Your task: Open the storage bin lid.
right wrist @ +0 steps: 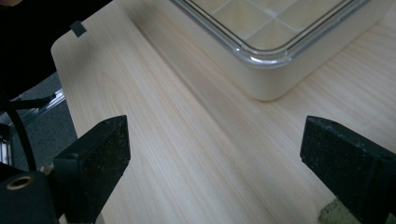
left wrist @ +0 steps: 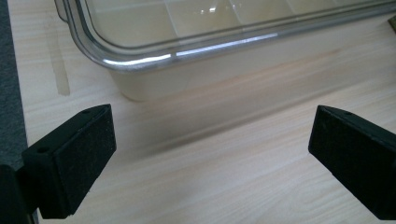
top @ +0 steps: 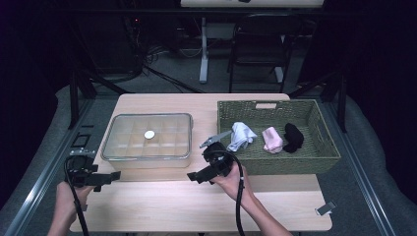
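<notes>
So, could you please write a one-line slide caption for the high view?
Both open grippers, left and right, hover before a lidded compartment box; rolled socks lie in the wicker basket.

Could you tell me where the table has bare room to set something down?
The front strip of the table below the lidded box is free, as is the strip behind it. The basket crowds the right side.
</notes>
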`<move>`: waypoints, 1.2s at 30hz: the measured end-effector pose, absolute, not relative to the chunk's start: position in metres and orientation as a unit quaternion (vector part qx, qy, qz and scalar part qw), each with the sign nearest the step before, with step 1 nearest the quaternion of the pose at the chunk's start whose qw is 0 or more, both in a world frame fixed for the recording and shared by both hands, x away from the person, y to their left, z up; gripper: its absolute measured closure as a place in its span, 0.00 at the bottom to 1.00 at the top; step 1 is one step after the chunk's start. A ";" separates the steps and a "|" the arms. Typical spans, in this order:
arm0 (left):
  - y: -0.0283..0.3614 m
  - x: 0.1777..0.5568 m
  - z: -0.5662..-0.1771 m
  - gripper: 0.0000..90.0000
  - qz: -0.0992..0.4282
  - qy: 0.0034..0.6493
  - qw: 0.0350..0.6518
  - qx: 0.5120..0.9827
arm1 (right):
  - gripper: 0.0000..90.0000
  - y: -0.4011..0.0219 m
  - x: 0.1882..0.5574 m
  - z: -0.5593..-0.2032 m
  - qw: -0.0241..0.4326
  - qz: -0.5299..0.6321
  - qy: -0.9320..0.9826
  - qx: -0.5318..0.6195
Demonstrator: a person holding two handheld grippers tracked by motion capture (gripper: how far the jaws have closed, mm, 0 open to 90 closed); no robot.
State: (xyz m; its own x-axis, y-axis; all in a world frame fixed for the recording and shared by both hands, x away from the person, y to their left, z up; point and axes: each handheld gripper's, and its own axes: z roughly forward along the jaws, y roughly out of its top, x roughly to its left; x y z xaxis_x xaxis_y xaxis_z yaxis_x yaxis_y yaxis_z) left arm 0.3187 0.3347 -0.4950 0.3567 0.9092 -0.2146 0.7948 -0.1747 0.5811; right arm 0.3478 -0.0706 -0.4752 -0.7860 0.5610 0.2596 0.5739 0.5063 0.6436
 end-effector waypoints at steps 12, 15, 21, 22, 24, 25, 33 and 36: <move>0.343 0.348 -0.480 0.01 0.093 0.568 0.324 0.751 | 0.15 -0.055 0.377 -0.451 0.003 -0.378 -0.864 -0.332; 0.346 0.355 -0.480 0.02 0.092 0.572 0.326 0.747 | 0.17 -0.053 0.388 -0.448 0.003 -0.376 -0.861 -0.341; 0.352 0.366 -0.481 0.09 0.089 0.582 0.327 0.739 | 0.23 -0.050 0.412 -0.442 -0.002 -0.373 -0.859 -0.351; 0.353 0.371 -0.481 0.12 0.091 0.587 0.326 0.736 | 0.25 -0.048 0.417 -0.442 -0.002 -0.372 -0.857 -0.357; 0.355 0.376 -0.481 0.14 0.087 0.590 0.327 0.733 | 0.29 -0.046 0.424 -0.441 -0.005 -0.372 -0.854 -0.364; 0.355 0.376 -0.481 0.15 0.087 0.590 0.327 0.733 | 0.29 -0.046 0.424 -0.441 -0.005 -0.372 -0.854 -0.364; 0.360 0.396 -0.484 0.17 0.083 0.602 0.324 0.725 | 0.37 -0.039 0.459 -0.441 -0.020 -0.379 -0.833 -0.403; 0.361 0.401 -0.486 0.19 0.082 0.605 0.319 0.725 | 0.39 -0.034 0.470 -0.442 -0.019 -0.375 -0.826 -0.421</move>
State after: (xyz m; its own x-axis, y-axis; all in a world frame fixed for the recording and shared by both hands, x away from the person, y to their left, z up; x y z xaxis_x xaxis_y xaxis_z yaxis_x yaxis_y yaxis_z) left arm 0.4006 0.3606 -0.4856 0.2547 0.9295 -0.2669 0.8242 -0.0643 0.5626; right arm 0.4705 -0.0340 -0.4419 -0.6454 0.7090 0.2841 0.6808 0.3654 0.6349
